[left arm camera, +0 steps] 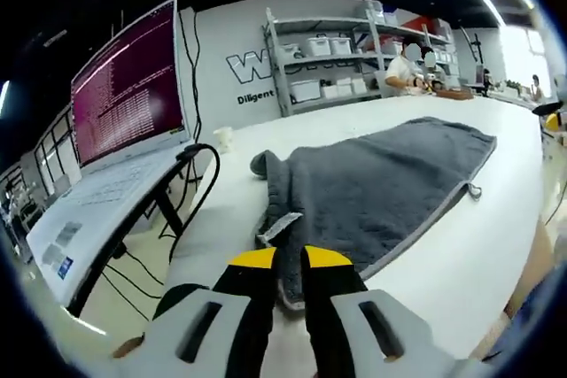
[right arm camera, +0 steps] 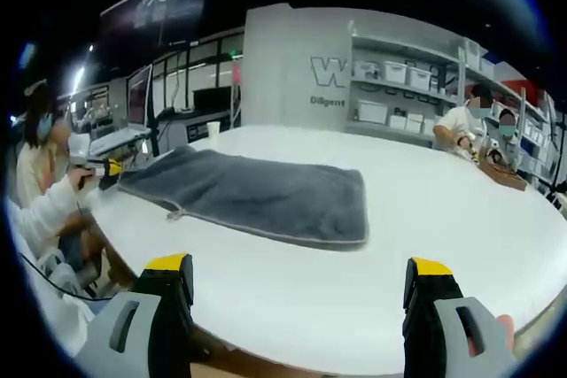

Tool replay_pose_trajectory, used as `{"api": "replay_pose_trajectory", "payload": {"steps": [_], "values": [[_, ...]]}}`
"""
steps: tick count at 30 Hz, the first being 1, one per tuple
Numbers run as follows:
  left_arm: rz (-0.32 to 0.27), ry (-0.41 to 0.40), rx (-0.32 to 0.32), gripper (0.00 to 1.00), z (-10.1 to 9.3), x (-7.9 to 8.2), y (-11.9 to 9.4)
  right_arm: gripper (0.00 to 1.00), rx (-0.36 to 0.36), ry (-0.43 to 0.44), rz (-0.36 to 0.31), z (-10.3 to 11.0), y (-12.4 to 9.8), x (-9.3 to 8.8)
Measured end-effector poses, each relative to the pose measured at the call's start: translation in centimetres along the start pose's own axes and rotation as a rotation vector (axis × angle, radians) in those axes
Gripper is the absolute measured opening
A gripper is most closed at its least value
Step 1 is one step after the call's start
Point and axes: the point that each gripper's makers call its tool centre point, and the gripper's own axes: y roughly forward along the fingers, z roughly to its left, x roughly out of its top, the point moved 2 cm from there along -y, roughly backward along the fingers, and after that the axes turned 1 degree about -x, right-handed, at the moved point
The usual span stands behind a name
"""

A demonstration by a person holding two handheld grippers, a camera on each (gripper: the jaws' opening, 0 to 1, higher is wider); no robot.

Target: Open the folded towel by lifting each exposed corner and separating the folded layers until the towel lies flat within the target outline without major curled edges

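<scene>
Open workshop with shelving along the far wall, people seated at the far side, and a wide white bench (right arm camera: 461, 219) across both views. Grey towel (left arm camera: 381, 174) spread lengthwise on that bench, long axis running away from the left gripper (left arm camera: 290, 265) toward the far end; in the right gripper view lying crosswise, stretched from left to right, well apart from the right gripper (right arm camera: 299, 279). Left gripper pinched on the towel's near corner, jaws drawn close with grey cloth between the yellow tips, a loose fold bunched just beyond. Right gripper wide apart, holding nothing, bare bench between the jaws. Left clearly the nearer; any lift judged to start there, pulling along the long axis.
</scene>
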Motion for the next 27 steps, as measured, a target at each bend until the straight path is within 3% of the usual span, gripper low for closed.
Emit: {"api": "replay_pose_trajectory", "payload": {"steps": [7,13,16,20,25,27], "values": [[-0.139,-0.144,-0.055,0.24,-1.2,1.6,-1.8,0.99,-0.061,0.002,0.019,-1.0,0.2,-0.4],[-0.175,-0.141,-0.169,0.37,-4.4,3.7,-2.3,0.99,-0.034,-0.027,0.031,0.1,1.1,-0.3],[-0.176,-0.153,-0.199,0.43,-5.4,4.5,-2.8,0.99,-0.025,-0.042,0.044,0.5,1.8,-0.1],[-0.219,-0.138,-0.226,0.55,-6.8,5.4,-3.5,0.99,0.011,-0.061,0.047,0.7,3.2,0.5],[-0.209,-0.139,-0.291,0.70,-8.6,5.5,-3.4,0.99,0.033,-0.143,0.102,0.7,5.1,0.3],[-0.153,-0.092,-0.341,0.74,-9.5,5.0,-3.4,0.99,0.055,-0.159,0.125,0.7,5.8,0.0]]}}
